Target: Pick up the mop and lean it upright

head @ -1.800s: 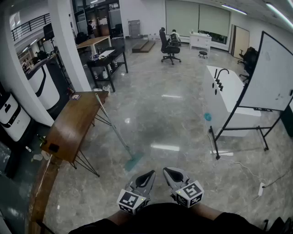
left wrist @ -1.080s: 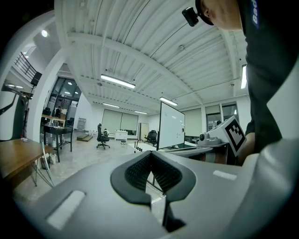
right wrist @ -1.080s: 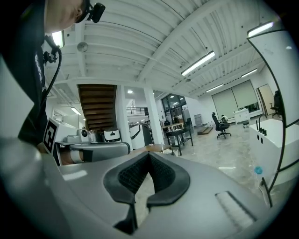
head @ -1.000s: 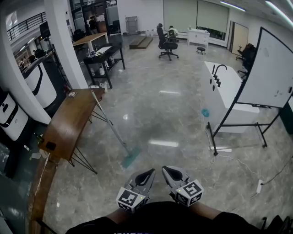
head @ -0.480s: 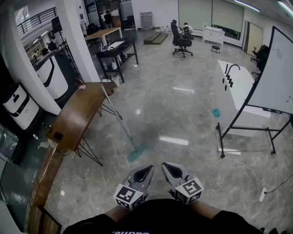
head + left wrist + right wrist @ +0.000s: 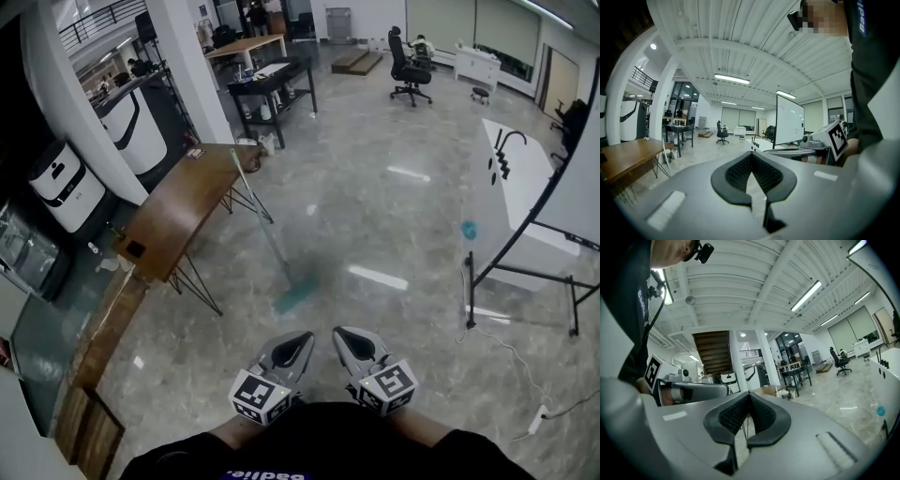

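**Head view:** The mop [image 6: 271,246] stands aslant on the polished grey floor [image 6: 394,216]. Its teal mop head [image 6: 296,298] is on the floor, and the top of the handle rests against the edge of a wooden table [image 6: 178,211]. The left gripper [image 6: 298,341] and right gripper [image 6: 345,336] sit side by side close to the person's body at the bottom of the frame. Both are well apart from the mop, which lies ahead of them and slightly to the left. Neither gripper carries anything.

**Left gripper view:** The 2 jaws of the left gripper [image 6: 752,165] are drawn together with their ribbed pads meeting at the tips. Nothing is between them. The gripper points out level across the open room, with the wooden table at the left edge.

**Right gripper view:** The right gripper [image 6: 748,401] is likewise closed down to a hairline gap and grips nothing. Beyond it are a white pillar [image 6: 765,359] and, further back, a dark desk [image 6: 797,376].

**Judgement:** The step in hand appears to be the approach, since the mop is not yet touched. The next move likely calls for closing the distance to the handle and spreading 1 pair of jaws wide enough to take the thin shaft. After that the mop would be clamped, lifted and set to lean at a steeper, more upright angle. The second gripper could steady the shaft lower down.
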Demonstrator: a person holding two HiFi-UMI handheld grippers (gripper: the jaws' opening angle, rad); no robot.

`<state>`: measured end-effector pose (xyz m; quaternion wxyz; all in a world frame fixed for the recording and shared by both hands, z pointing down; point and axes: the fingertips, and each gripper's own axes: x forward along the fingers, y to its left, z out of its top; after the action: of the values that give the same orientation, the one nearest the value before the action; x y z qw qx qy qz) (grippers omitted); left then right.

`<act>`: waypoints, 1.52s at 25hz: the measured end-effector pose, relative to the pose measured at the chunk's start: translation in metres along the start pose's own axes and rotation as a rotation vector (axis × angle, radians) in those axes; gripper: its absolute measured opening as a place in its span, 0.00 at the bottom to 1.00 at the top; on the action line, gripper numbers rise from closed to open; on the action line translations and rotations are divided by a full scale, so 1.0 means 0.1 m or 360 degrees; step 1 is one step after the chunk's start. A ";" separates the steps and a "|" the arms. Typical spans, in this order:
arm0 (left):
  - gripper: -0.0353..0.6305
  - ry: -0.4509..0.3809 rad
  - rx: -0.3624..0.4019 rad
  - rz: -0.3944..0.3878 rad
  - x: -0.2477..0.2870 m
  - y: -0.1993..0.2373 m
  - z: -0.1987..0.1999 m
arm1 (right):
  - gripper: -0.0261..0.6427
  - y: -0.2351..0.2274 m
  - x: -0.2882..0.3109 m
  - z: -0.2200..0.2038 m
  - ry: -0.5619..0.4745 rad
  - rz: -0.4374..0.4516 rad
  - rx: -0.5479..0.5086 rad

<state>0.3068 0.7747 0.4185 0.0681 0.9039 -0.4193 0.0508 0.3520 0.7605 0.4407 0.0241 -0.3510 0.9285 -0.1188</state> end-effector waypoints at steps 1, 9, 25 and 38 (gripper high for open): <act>0.07 0.0000 -0.0009 0.0001 0.02 0.01 -0.02 | 0.05 -0.02 0.01 -0.01 0.0005 0.0002 0.0012; 0.07 -0.0034 -0.0059 -0.0044 0.25 0.29 -0.01 | 0.05 -0.20 0.28 -0.02 0.0063 -0.0017 -0.0034; 0.07 -0.0153 -0.0128 -0.0071 0.51 2.28 0.33 | 0.06 -0.46 2.12 0.31 0.0099 -0.0144 -0.0108; 0.07 -0.0160 -0.0195 -0.0005 0.58 3.24 0.38 | 0.08 -0.45 3.07 0.38 0.0160 -0.0104 -0.0146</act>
<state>0.0979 0.5180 0.4160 0.1022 0.9001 -0.4230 -0.0205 0.1548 0.5177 0.4259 -0.0426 -0.3756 0.9210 -0.0943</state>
